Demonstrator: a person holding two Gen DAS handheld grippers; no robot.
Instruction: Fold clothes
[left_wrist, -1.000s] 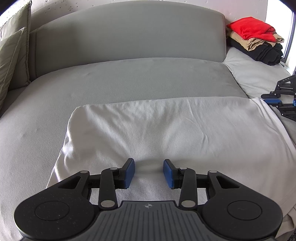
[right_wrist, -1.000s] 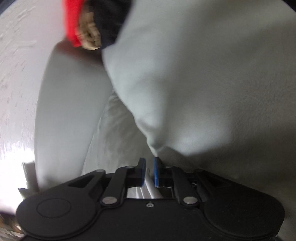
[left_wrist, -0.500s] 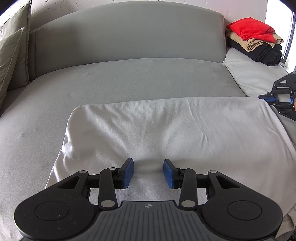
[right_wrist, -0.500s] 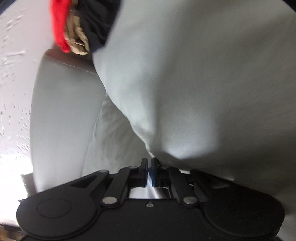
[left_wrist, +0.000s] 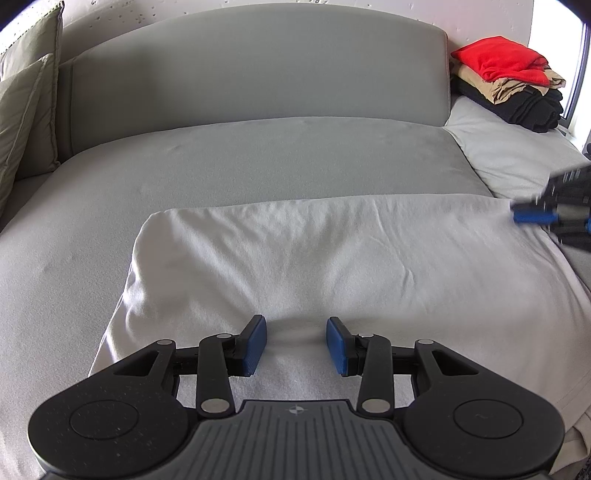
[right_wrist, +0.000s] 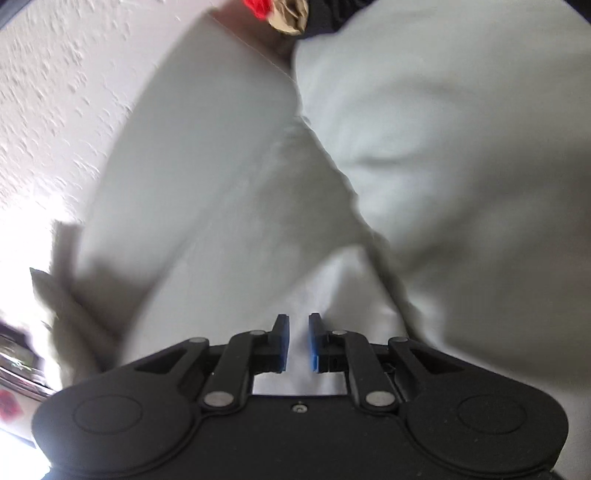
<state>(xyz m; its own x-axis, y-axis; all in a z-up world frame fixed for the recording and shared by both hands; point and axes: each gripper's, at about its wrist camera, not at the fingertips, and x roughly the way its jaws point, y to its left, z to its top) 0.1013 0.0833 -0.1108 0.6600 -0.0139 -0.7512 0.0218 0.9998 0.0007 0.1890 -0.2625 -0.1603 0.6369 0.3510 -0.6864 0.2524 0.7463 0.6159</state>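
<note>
Mid-fold: left gripper (left_wrist: 295, 341) spread over white garment (left_wrist: 332, 258); right gripper (right_wrist: 297, 341) (right edge, blurred) opening, empty. Next: regrip corner.

I see the folded garment (left_wrist: 332, 258) lying on the sofa seat (left_wrist: 258, 158), my left gripper (left_wrist: 295, 345) over its near edge, my right gripper (left_wrist: 535, 216) at its far right corner. The clothes stack (left_wrist: 509, 81) sits far right, the cushions (left_wrist: 26, 110) far left.
</note>
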